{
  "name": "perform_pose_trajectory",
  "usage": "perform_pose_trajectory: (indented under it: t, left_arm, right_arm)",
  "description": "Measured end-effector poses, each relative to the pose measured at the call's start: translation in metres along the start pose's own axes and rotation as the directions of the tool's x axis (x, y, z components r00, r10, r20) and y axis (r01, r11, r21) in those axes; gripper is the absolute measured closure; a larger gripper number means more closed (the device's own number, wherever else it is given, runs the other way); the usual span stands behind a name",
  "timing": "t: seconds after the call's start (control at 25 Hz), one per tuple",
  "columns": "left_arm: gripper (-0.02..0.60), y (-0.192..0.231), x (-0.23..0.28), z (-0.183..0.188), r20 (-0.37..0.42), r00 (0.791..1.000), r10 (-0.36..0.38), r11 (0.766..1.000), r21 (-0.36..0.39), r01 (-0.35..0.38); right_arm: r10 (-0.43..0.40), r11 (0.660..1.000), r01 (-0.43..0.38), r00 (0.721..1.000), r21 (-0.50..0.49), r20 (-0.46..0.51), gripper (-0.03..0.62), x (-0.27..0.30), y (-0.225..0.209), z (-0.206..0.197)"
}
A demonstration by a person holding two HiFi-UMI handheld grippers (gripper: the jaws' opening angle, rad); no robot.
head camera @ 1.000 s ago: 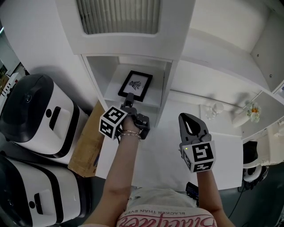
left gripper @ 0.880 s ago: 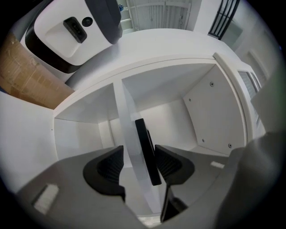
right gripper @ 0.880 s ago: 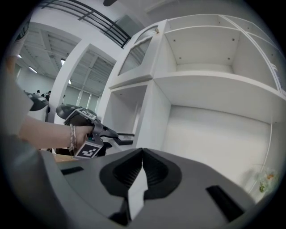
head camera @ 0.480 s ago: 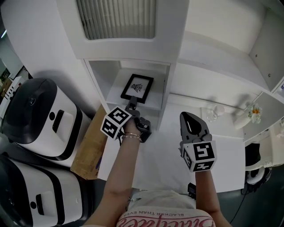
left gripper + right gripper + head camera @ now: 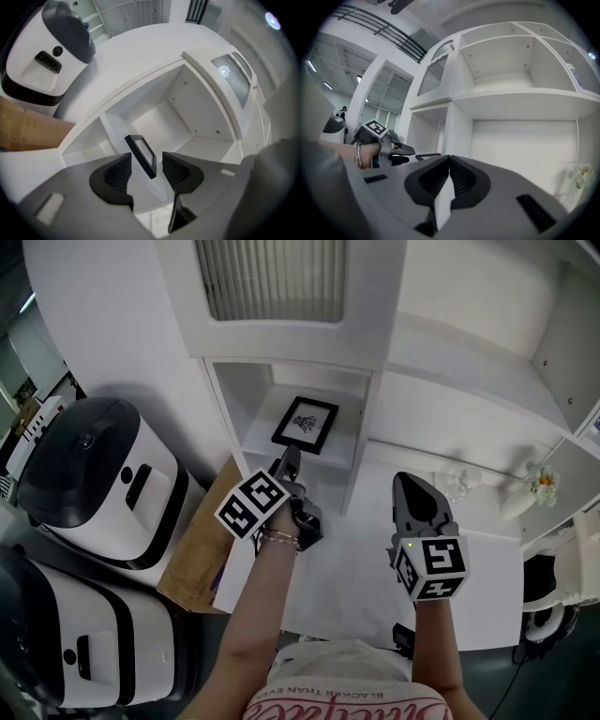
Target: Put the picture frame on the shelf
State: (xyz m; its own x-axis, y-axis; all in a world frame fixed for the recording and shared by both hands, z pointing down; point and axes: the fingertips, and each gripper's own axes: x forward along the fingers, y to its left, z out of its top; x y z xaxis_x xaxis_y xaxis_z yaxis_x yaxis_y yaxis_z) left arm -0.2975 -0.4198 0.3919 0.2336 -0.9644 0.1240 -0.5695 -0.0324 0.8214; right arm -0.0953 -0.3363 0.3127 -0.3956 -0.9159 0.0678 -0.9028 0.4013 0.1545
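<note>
While the picture frame (image 5: 306, 425) sat on the shelf (image 5: 342, 439) inside the open white cubby at the far side, the left gripper (image 5: 146, 158) hung just near of it, pointing into that cubby. Its fingers (image 5: 115, 176) were spread wide. In the left gripper view the frame showed edge-on in the gap between them, with clear space on both sides and neither pad touching it. The frame was black-edged, with a white mat and a small dark drawing facing the near side. Whether it stood upright or leaned back could not be told.

The right gripper (image 5: 449, 161) was held to the right, well apart from the frame, over the white counter (image 5: 370, 563). Its fingers (image 5: 433, 180) were pressed together at the tips with nothing between them.

On the left, below the counter's edge, lay a brown cardboard box (image 5: 199, 542). Left of that were two large white-and-black machines (image 5: 94, 474), one near and one farther.
</note>
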Motion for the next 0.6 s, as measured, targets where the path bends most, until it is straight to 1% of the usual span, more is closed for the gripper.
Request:
perform_pose_trajectory:
  t: [0.08, 0.16, 0.2, 0.36, 0.44, 0.48, 0.6]
  left_arm:
    - [0.379, -0.01, -0.008, 0.008, 0.016, 1.0, -0.025, 0.993, 0.112, 0.023]
    - [0.379, -0.021, -0.017, 0.014, 0.027, 0.998, -0.05, 0.973, 0.226, 0.043]
    - [0.379, -0.026, -0.022, 0.016, 0.03, 0.997, -0.065, 0.961, 0.27, 0.055]
    - [0.379, -0.049, -0.042, 0.02, 0.027, 0.99, -0.139, 0.915, 0.385, 0.118]
    - [0.38, -0.059, -0.051, 0.023, 0.029, 0.987, -0.159, 0.88, 0.457, 0.129]
    - [0.38, -0.062, -0.055, 0.026, 0.035, 0.986, -0.16, 0.858, 0.5, 0.122]
    - [0.388, -0.07, -0.064, 0.034, 0.063, 0.985, -0.157, 0.772, 0.63, 0.083]
  right_arm:
    - [0.009, 1.0, -0.009, 1.0, 0.0, 0.014, 0.586, -0.003, 0.004, 0.006]
    - [0.016, 1.0, -0.016, 0.999, -0.003, 0.028, 0.586, -0.007, 0.007, 0.012]
    - [0.021, 1.0, -0.021, 0.999, -0.002, 0.035, 0.586, -0.009, 0.009, 0.016]
    - [0.039, 0.999, -0.041, 0.998, 0.025, 0.059, 0.586, -0.016, 0.013, 0.029]
    - [0.043, 0.999, -0.044, 0.997, 0.024, 0.07, 0.586, -0.019, 0.014, 0.035]
    - [0.044, 0.999, -0.046, 0.996, 0.021, 0.076, 0.586, -0.02, 0.015, 0.038]
    - [0.047, 0.999, -0.049, 0.994, 0.017, 0.095, 0.586, -0.022, 0.017, 0.048]
